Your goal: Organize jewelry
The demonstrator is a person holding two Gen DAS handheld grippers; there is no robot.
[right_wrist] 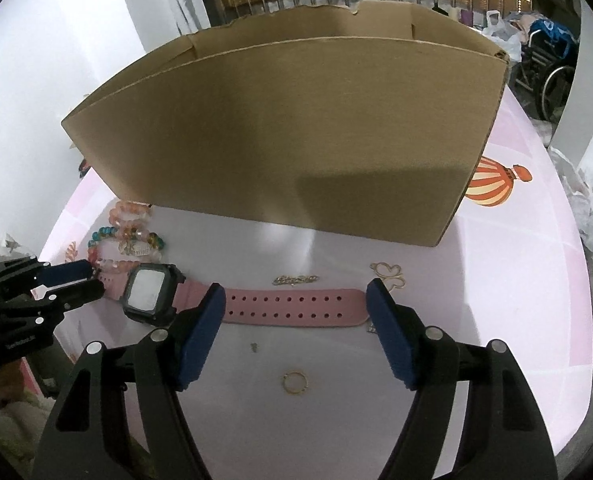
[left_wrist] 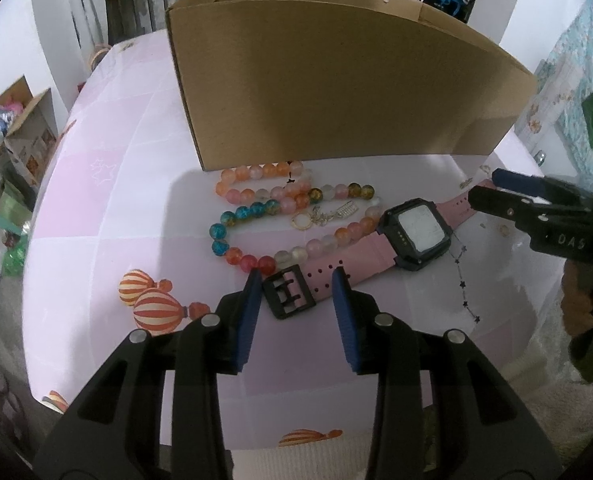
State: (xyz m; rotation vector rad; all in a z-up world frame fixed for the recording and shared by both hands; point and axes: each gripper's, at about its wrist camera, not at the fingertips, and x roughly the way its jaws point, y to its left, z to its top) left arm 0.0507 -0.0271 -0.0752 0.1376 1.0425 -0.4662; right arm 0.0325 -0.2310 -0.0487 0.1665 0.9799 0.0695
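Note:
A pink-strapped watch with a black square case lies flat on the table in front of a cardboard box. My left gripper is open, its blue pads on either side of the watch's black buckle. My right gripper is open, its pads straddling the holed end of the strap. A colourful bead necklace lies coiled beside the watch, with a gold charm inside it. A gold ring lies under the right gripper.
A thin star chain lies right of the watch. A small gold chain and a gold heart piece lie near the box. The table has a pink cloth with balloon prints. Clutter stands off the table's left side.

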